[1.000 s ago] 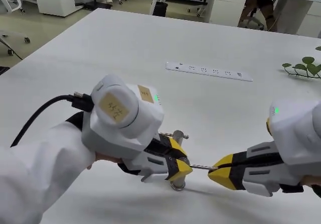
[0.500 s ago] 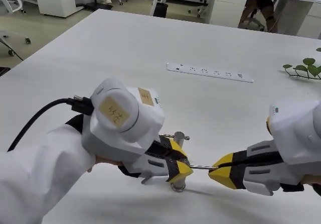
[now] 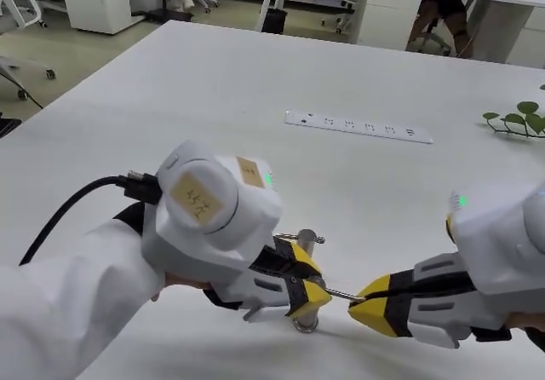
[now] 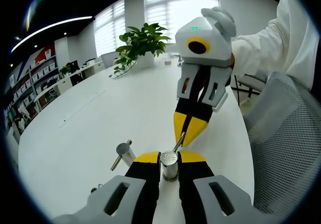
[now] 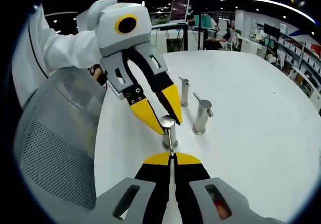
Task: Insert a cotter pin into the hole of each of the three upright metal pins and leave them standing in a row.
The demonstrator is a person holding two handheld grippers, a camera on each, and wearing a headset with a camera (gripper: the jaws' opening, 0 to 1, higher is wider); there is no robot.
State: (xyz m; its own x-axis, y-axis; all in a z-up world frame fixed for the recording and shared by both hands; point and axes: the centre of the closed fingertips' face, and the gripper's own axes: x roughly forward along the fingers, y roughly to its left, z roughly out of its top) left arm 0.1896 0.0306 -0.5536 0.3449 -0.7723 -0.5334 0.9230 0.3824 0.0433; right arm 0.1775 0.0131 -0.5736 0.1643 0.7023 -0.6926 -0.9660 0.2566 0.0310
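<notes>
**Cotter pin at the front pin**

My left hand-held gripper (image 4: 169,158) is clamped around the front pin (image 4: 169,166), which stands upright on the table (image 3: 255,116). My right hand-held gripper (image 5: 171,158) pinches a cotter pin (image 5: 170,141) by its tail. Its tip meets the front pin just under the head, but I cannot tell whether it has entered the hole. A second pin (image 5: 202,115) and a third pin (image 5: 184,91) stand just behind.

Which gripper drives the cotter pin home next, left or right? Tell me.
Right. The right gripper is shut on the cotter pin, whose tip is at the metal pin; the left gripper clamps that pin steady.
</notes>
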